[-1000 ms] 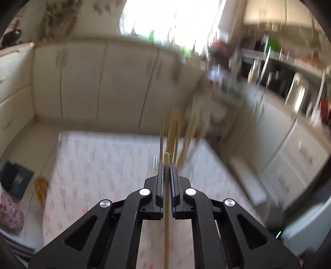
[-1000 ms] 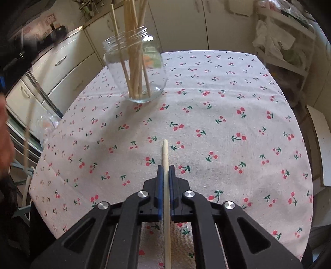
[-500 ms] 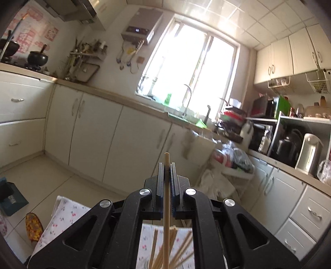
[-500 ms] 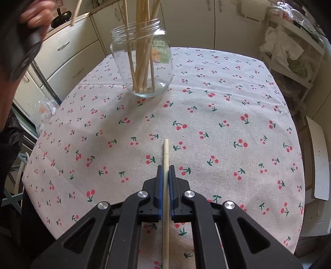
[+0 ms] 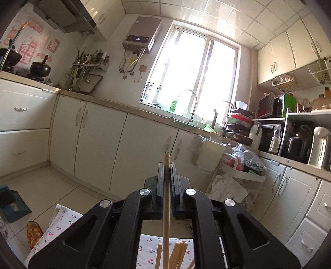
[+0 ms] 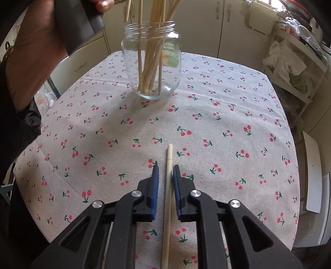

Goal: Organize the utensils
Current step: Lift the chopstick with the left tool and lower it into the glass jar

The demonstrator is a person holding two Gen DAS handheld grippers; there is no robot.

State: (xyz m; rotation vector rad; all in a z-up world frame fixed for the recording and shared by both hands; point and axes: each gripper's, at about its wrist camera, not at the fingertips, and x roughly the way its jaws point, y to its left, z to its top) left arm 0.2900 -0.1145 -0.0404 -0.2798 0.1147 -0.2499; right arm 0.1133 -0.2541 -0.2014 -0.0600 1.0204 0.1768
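My left gripper (image 5: 166, 167) points level at the kitchen cabinets and is shut on a wooden chopstick (image 5: 166, 207) that hangs down through its jaws. Below it show the tops of several chopsticks (image 5: 178, 252). In the right wrist view a glass jar (image 6: 129, 62) holds those chopsticks on the cherry-print tablecloth (image 6: 227, 103). A person's hand (image 6: 31, 62) holds the left tool above the jar's left side, and its chopstick tip (image 6: 127, 12) hangs by the rim. My right gripper (image 6: 165, 169) is opening. A pale chopstick (image 6: 169, 157) lies between its pads, with gaps on both sides.
A white trolley rack (image 6: 289, 62) with bags stands past the table's right edge, and a white board (image 6: 312, 175) leans lower down there. Cabinets ring the room. A blue dustpan (image 5: 12, 202) lies on the floor to the left.
The right jaws have parted from the pale chopstick, which they pinched before. The left gripper tilted up from the table to level, and the hand carried its chopstick over to the jar.
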